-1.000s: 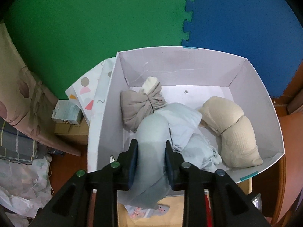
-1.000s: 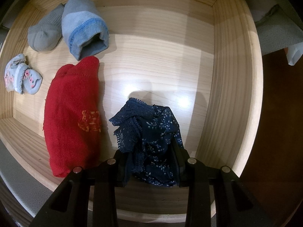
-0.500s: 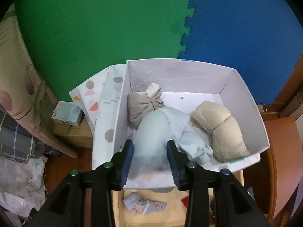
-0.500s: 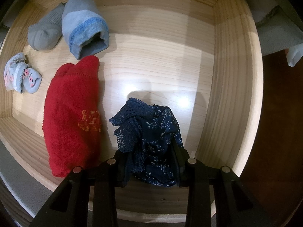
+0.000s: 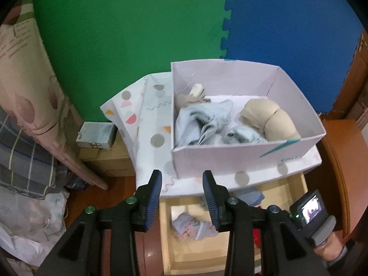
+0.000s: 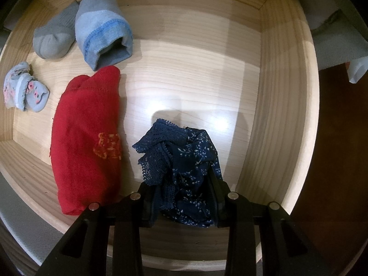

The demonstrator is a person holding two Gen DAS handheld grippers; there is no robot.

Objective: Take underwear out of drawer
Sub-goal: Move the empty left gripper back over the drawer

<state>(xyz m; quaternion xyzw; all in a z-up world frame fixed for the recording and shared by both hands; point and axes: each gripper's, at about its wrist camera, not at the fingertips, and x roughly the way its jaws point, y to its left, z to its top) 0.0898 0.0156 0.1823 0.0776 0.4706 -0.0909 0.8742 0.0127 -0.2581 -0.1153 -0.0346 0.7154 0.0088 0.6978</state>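
My left gripper (image 5: 182, 177) stands open and empty, drawn back in front of the white box (image 5: 230, 161). Inside the box lie light blue underwear (image 5: 200, 122), a beige rolled piece (image 5: 271, 119) and a taupe knotted piece (image 5: 188, 96). Below the box the wooden drawer (image 5: 165, 230) is pulled out. In the right wrist view my right gripper (image 6: 184, 197) points down into the drawer (image 6: 271, 115), shut on navy lace underwear (image 6: 181, 156) bunched between its fingers. The right gripper's camera body (image 5: 308, 209) shows at the lower right of the left wrist view.
A folded red garment (image 6: 85, 138), blue-grey socks (image 6: 103, 30), a grey sock (image 6: 53, 39) and a small floral pair (image 6: 25, 89) lie in the drawer. The box rests on a patterned lid (image 5: 147, 115). A small carton (image 5: 96, 133) and cloth piles (image 5: 23, 149) sit left.
My left gripper let go of the light blue underwear, which now lies in the box, and pulled back and up. The right gripper kept still, holding the navy underwear.
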